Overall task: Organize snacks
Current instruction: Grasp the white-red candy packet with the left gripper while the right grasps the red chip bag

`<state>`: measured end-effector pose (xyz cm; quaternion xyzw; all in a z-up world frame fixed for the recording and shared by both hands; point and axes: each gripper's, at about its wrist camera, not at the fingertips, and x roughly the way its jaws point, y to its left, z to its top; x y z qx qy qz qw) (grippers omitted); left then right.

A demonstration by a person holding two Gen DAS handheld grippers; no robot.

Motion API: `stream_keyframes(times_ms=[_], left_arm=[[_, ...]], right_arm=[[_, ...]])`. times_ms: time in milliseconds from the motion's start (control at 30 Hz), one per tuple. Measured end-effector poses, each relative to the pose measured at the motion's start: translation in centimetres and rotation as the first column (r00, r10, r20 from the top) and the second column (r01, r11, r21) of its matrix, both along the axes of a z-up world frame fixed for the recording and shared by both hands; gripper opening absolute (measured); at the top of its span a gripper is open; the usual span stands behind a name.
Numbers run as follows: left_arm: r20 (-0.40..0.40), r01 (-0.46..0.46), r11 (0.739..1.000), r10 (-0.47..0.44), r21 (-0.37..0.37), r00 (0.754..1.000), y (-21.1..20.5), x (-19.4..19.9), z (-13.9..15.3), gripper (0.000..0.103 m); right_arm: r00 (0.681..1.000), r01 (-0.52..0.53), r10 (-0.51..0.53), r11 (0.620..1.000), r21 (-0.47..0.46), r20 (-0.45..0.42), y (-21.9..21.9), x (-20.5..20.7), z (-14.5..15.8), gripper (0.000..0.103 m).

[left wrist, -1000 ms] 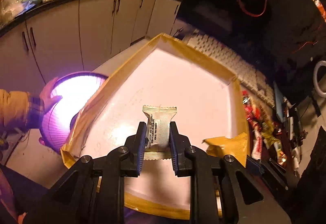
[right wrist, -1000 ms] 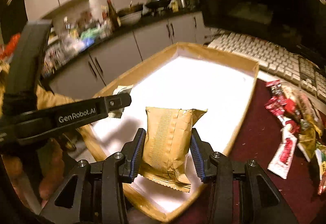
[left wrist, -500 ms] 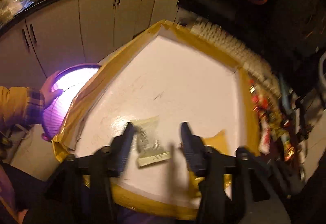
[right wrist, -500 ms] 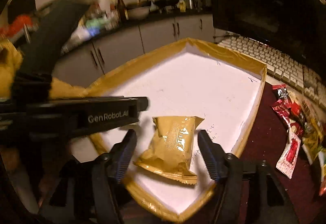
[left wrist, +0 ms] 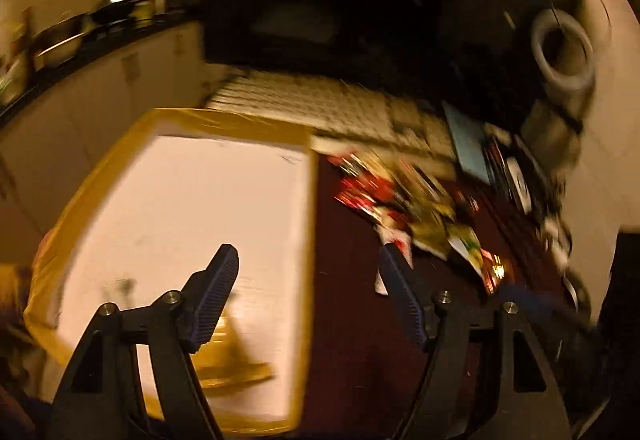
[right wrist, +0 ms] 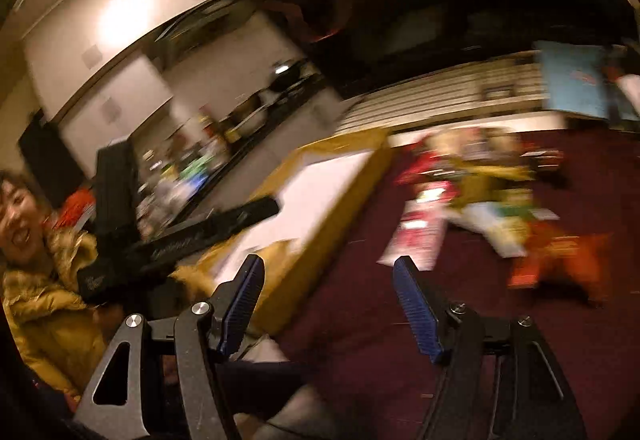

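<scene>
Blurred gold snack packet (left wrist: 230, 364), axis unreadable

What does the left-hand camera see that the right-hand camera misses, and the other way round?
Only the left wrist view shows a grey tape roll. Only the right wrist view shows the left gripper from outside and a yellow jacket. Both show the white tray with its yellow rim, the blurred snack pile on dark red cloth, a keyboard and open, empty jaws.

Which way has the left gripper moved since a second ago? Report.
Yes: the left gripper swung right, off the white tray toward the snack pile.
</scene>
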<state>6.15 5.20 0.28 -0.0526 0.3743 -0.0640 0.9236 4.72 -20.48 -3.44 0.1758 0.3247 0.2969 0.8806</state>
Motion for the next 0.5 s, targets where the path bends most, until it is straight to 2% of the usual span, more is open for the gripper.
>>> stream_keyframes(times_ms=[67, 167, 300, 367, 500], left_arm=[[-0.012, 0.045, 0.999, -0.044, 0.017, 0.999, -1.8, 0.2, -0.3, 0.072], [-0.051, 0.085, 0.996, -0.084, 0.016, 0.995, -3.8, 0.8, -1.1, 0.072], [-0.074, 0.119, 0.993, -0.117, 0.011, 0.990, -5.4, 0.9, -1.7, 0.072], [-0.081, 0.121, 0.993, -0.119, 0.015, 0.990, -5.6, 1.0, -1.8, 0.072], [-0.098, 0.121, 0.993, -0.122, -0.009, 0.988, -5.7, 1.2, -2.2, 0.072]], right_arm=[[0.994, 0.101, -0.103, 0.994, -0.038, -0.035, -2.8, 1.6, -0.2, 0.070], [0.972, 0.197, -0.213, 0.969, -0.152, -0.103, -4.7, 4.4, -0.6, 0.070], [0.970, 0.167, -0.188, 0.976, -0.142, -0.152, -6.0, 7.8, -0.8, 0.070], [0.969, 0.135, -0.165, 0.977, -0.167, -0.183, -5.5, 9.3, -1.4, 0.070], [0.951, 0.115, -0.159, 0.978, -0.172, -0.266, -5.3, 9.8, -3.5, 0.070]])
